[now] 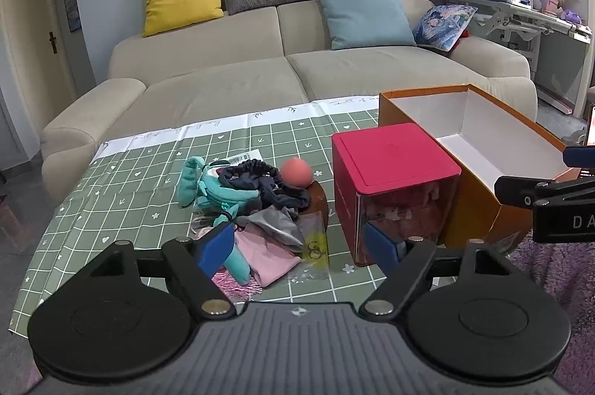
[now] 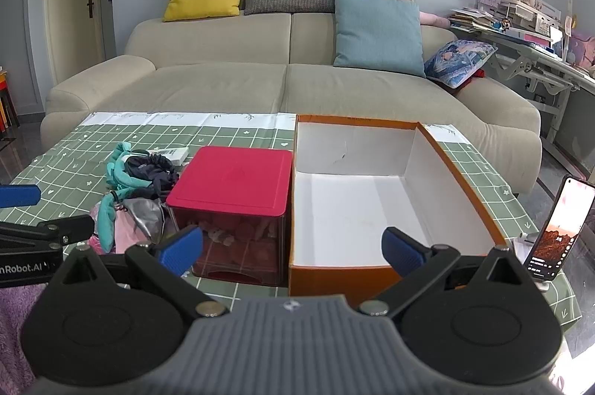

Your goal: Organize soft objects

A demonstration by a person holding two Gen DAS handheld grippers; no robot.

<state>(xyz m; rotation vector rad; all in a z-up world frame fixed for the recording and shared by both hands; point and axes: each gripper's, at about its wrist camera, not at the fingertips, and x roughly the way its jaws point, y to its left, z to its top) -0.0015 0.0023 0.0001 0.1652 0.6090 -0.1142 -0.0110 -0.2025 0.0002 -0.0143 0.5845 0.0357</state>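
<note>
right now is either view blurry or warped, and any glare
Left wrist view: sharp, strong fisheye bending the sofa and dark corners; no glare on the red-lidded box. Right wrist view: same warp, the phone screen glows bright, orange box evenly lit.

Green checked tablecloth [image 1: 148,179], orange box [image 2: 334,278]

Both grippers, left gripper [image 1: 301,248] and right gripper [image 2: 292,252], are showing black linked arms, round black hubs, silver screws, ribbed grey bodies and blue textured pads [image 2: 180,252].
</note>
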